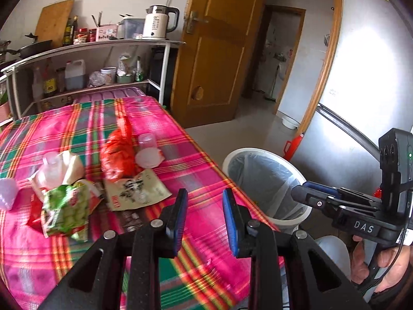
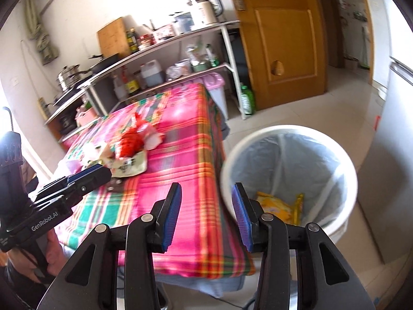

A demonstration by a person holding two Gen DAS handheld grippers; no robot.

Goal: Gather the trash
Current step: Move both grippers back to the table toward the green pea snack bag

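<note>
Trash lies on the plaid-covered table: a green snack wrapper, a red plastic bag, a printed leaflet and a clear cup with its lid. My left gripper hangs open and empty above the table's near part, short of the leaflet. Beside the table stands a white lined bin with a yellow wrapper inside. My right gripper is open and empty, between the table's edge and the bin's rim. The same bin shows in the left wrist view, with the right gripper over its rim.
A metal shelf rack with a kettle, bottles and jars stands behind the table. A wooden door stands ajar and a silver fridge is on the right. A pale crumpled wrapper with a clear bottle lies at the table's left.
</note>
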